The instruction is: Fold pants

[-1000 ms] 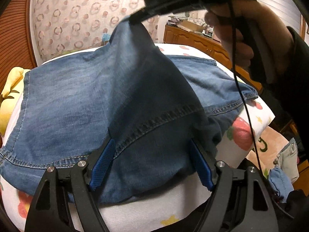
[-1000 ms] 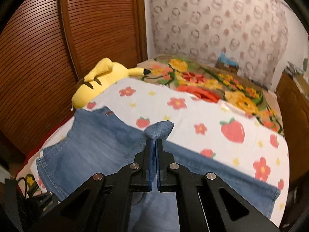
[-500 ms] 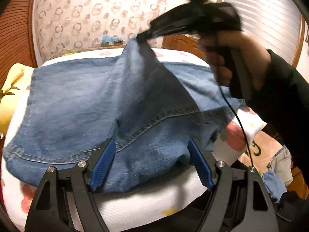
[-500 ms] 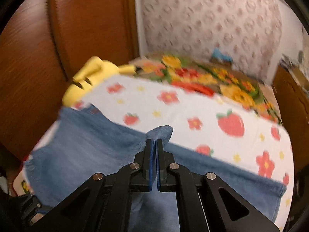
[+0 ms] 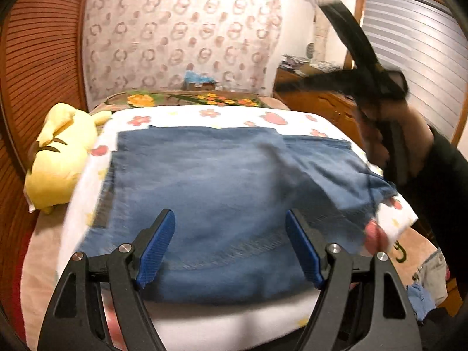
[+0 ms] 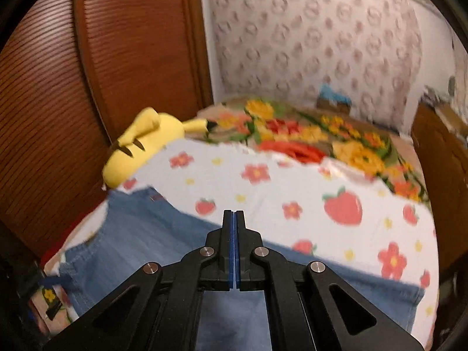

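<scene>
We find the pants (image 5: pixel 222 193) lying flat on the bed (image 5: pixel 187 316), one fold apparently laid. Left gripper (image 5: pixel 231 251) fingers spread, empty; right gripper (image 6: pixel 234 225) fingers pressed together, holding nothing. Further folds remain.

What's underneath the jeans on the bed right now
The jeans lie on a white strawberry-and-flower blanket, which shows past their edges on all sides. Beyond it, a floral bedspread peeks out. Whatever lies directly beneath the denim is covered.

yellow plush toy (image 5: pixel 55 158) beside strawberry-print sheet (image 6: pixel 292 181), patterned curtain (image 5: pixel 181 38) behind
</scene>
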A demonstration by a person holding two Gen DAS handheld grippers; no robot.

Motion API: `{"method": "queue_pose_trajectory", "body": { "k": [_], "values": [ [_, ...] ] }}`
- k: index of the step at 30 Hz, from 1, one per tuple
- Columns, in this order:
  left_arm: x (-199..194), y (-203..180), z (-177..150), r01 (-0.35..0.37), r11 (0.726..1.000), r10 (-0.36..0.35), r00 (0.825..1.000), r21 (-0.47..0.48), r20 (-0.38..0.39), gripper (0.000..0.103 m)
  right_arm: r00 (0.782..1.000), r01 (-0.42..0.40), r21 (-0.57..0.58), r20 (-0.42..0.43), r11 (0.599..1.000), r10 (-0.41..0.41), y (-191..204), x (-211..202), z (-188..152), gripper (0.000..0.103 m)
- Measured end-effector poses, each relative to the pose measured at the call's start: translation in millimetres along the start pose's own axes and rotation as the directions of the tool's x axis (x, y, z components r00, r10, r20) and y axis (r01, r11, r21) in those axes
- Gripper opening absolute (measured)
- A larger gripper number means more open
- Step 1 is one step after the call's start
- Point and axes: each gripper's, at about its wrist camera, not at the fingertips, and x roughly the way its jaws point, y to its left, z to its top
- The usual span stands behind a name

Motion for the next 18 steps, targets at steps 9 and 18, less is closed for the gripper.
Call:
{"method": "queue_pose_trajectory", "body": {
  "k": [9,18],
  "values": [
    [12,48,30,-0.096,0.995,0.096,0.995,-0.02,0.005,0.071,0.985,0.032,0.075,-0.173,0.997,-0.019,-29,46,-9,0.042],
    [14,36,13,-0.05,0.998,0.05,0.999,-0.034,-0.008,0.071,0.981,-0.003,0.061,-0.194,0.998,0.015,-20,61,1,0.004]
  ]
}}
